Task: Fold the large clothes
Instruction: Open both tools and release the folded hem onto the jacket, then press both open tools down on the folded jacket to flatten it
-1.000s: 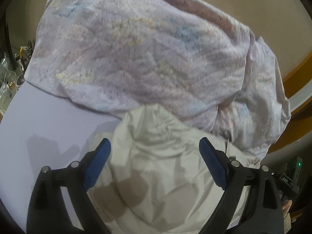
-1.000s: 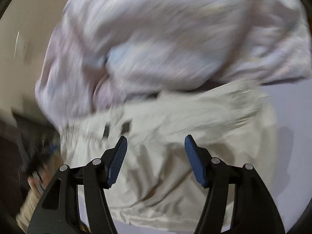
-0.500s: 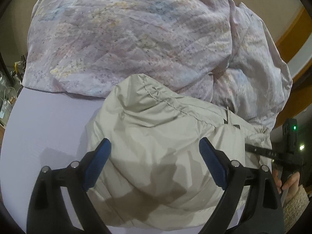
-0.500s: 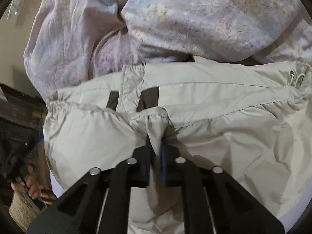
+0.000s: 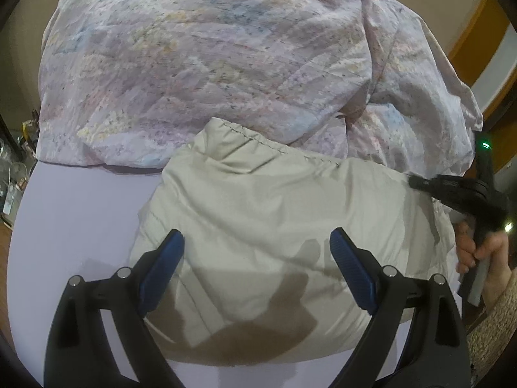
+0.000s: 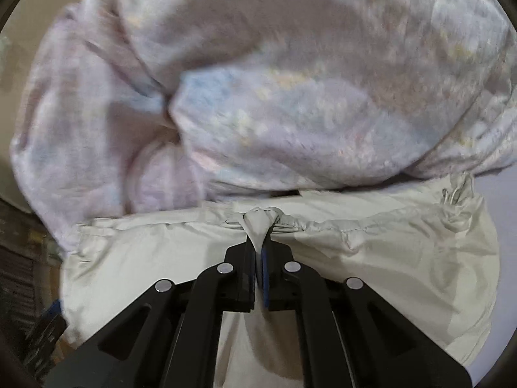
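On a pale lilac bed sheet point(image 5: 74, 213), a puffy beige jacket point(image 5: 274, 213) is spread, its far edge touching a crumpled floral quilt point(image 5: 206, 64). Above the jacket's near part, the left gripper point(image 5: 257, 252) is held with its jaws wide apart, nothing between its blue pads point(image 5: 350, 271). The right gripper point(image 6: 257, 255) is seen clamped tight on a bunched pinch of the jacket's gathered edge. That view is blurred.
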`<control>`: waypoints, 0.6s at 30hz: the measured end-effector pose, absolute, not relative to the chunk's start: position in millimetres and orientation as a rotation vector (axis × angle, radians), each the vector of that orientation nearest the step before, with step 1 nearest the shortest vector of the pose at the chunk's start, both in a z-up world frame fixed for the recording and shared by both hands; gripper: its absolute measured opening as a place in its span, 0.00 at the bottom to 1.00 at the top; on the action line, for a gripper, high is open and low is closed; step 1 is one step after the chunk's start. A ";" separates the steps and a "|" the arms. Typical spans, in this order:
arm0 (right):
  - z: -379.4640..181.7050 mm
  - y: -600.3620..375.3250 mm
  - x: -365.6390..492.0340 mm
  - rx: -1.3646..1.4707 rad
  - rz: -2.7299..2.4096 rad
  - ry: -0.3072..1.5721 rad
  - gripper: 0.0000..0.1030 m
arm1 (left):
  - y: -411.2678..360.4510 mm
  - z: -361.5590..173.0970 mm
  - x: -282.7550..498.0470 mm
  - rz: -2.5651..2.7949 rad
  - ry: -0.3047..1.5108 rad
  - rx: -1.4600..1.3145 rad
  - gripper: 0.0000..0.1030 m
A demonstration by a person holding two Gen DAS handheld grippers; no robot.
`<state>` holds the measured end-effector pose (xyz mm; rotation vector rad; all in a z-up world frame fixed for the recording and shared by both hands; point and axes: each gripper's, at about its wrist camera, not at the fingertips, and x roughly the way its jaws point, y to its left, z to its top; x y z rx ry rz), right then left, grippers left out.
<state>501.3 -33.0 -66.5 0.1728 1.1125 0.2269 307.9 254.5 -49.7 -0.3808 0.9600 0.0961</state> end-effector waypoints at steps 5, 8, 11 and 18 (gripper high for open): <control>-89.5 -33.4 501.8 0.145 0.230 1.159 0.12 | 245.1 -50.1 309.2 0.088 0.971 -0.333 0.89; -78.1 -45.2 496.7 0.163 0.271 1.145 0.43 | 241.4 -50.5 312.3 0.083 0.974 -0.320 0.89; -55.4 -72.6 485.3 0.206 0.289 1.060 0.54 | 237.7 -51.7 318.3 0.079 0.977 -0.331 0.89; -45.8 -157.0 450.8 0.248 0.192 0.964 0.46 | 221.0 -52.5 332.1 0.100 0.961 -0.275 0.89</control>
